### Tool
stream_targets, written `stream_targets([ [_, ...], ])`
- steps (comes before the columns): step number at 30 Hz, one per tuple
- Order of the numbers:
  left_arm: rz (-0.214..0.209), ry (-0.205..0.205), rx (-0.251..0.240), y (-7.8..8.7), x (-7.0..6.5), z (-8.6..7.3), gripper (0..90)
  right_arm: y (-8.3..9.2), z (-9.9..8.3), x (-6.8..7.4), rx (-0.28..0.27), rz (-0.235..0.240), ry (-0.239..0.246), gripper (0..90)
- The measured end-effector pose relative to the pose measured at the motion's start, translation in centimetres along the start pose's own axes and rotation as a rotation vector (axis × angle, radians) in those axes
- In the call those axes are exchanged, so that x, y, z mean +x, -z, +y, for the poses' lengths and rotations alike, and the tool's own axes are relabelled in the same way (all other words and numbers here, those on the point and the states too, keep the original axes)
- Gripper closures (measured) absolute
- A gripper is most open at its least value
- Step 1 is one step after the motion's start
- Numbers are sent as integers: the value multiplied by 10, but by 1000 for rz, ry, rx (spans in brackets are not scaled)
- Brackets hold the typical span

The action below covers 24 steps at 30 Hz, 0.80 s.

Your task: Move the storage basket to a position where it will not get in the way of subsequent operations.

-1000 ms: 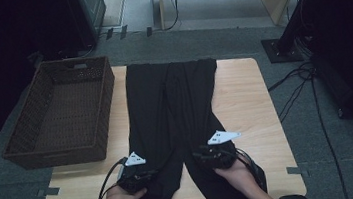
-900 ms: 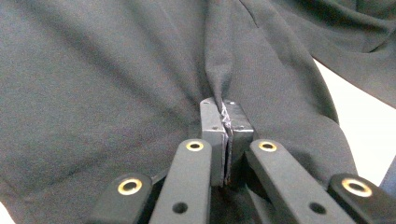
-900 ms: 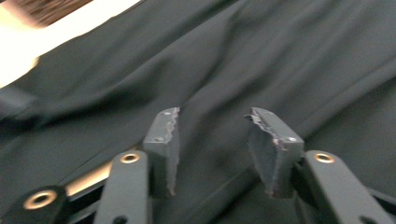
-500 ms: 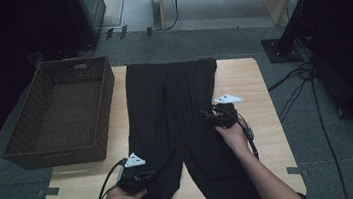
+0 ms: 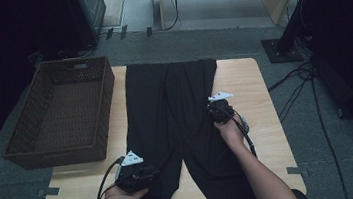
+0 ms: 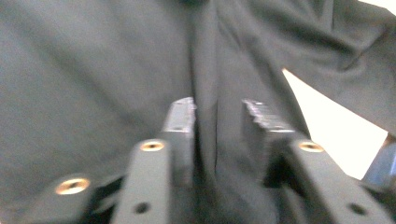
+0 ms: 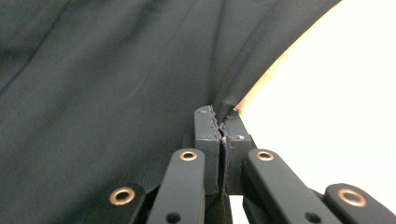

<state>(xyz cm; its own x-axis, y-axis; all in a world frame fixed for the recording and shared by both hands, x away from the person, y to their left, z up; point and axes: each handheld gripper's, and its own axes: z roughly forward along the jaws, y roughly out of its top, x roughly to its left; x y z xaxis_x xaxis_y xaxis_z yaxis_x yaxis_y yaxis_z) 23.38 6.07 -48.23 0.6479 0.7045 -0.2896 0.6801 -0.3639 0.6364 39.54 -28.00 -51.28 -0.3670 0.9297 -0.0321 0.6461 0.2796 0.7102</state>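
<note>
Across the middle of the pale wooden table (image 5: 264, 135) lie the black fabric trousers (image 5: 173, 110), spread flat with the waistband toward twelve o'clock and the two legs running down to six o'clock, where they hang over the near edge. At nine o'clock from them stands a dark brown woven wicker basket (image 5: 44, 145), just beside the left leg, probably there to receive the garment once it is folded.

Our right gripper (image 5: 214, 111) sits at about three o'clock on the trousers, at the outer seam of the right leg. Its jaws have just been closing and now stand clenched on a pinch of the cloth's edge (image 7: 224, 100), so that we can lift or draw that side over.

Our left gripper (image 5: 148, 173) rests at seven o'clock, low on the left leg. Its jaws have just been opening; they stand released, with a ridge of fabric between them but not pressed. We judge it is letting go to take a fresh hold farther up.
</note>
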Motion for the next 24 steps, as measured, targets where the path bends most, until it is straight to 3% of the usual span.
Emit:
stream_targets([
  [2,26,-15,-23,4,2,9,503,6,-4,-3,15,-2,-10,885],
  [6,69,20,-58,5,21,33,432,24,-21,-10,28,10,-19,886],
  [9,87,51,-80,-3,39,49,408,38,-34,-14,39,12,-2,885],
  [12,143,52,-79,-14,57,61,399,51,-46,-24,42,19,-44,885],
  [14,184,57,-76,-22,70,67,396,59,-54,-29,47,20,-56,884],
  [18,224,94,-61,-34,89,72,389,71,-65,-36,69,48,-85,885],
  [22,255,86,-52,-43,99,76,375,81,-72,-37,94,76,-93,883],
  [24,297,75,-39,-47,106,77,371,82,-73,-37,83,69,-91,869],
])
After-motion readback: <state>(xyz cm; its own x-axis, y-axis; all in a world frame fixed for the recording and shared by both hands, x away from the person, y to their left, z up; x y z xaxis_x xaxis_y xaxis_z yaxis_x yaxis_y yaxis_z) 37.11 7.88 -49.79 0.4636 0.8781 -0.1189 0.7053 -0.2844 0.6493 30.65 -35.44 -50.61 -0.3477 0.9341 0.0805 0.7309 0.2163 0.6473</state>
